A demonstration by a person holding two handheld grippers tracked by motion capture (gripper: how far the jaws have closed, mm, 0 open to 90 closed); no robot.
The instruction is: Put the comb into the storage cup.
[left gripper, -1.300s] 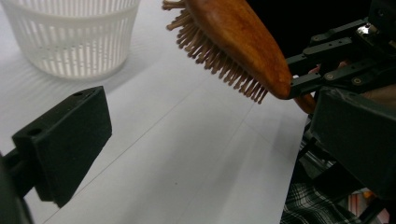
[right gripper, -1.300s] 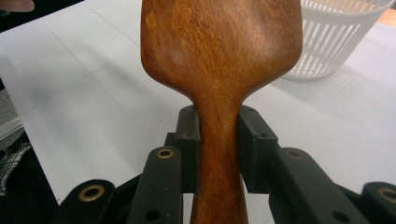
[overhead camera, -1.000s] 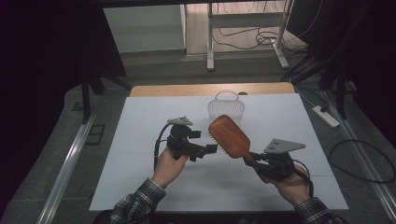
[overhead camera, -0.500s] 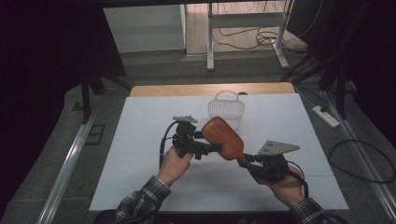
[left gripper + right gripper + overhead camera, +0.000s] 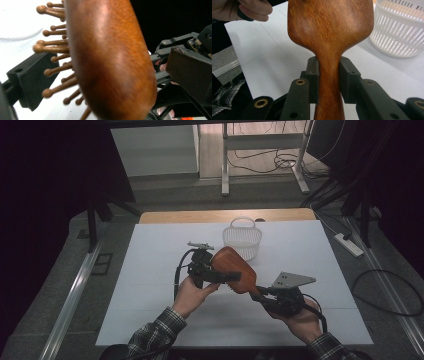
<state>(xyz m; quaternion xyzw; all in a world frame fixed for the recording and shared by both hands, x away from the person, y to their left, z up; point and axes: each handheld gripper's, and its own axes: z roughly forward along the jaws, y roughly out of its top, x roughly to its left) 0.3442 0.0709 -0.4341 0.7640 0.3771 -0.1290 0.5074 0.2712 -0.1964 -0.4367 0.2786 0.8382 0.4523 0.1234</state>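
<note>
- High view: I hold the brush [image 5: 234, 269] in the air above the white bench [image 5: 150, 265], mid-bench, just in front of the basket [image 5: 242, 238]. Right tongs [image 5: 260, 295] have the handle end. Left tongs [image 5: 220, 276] reach across the paddle head from its left side.
- High view: brush back faces up and toward the camera, handle slanting down to my right hand [image 5: 300, 317]. Basket looks empty from here and stands apart from the brush.
- Left gripper view: brush head fills the middle, smooth back to the right, ball-tipped wooden pins [image 5: 53, 46] to the left. One black pad sits on the pin side, among the pins. The other pad is hidden behind the head, so I can't tell if my left tongs are clamped or just straddling.
- Right gripper view: right tongs are closed on the neck, both pads flat against the wood just below where the head flares.
- Handling, my guess: solid wood, stiff, light to moderate weight, top-heavy toward the head. Polished finish looks slick; pins could bend or snap if squeezed.
- Best hold: the narrow neck, or the head by its edges, not across the pins.
- No brand, label or writing readable anywhere.
</note>
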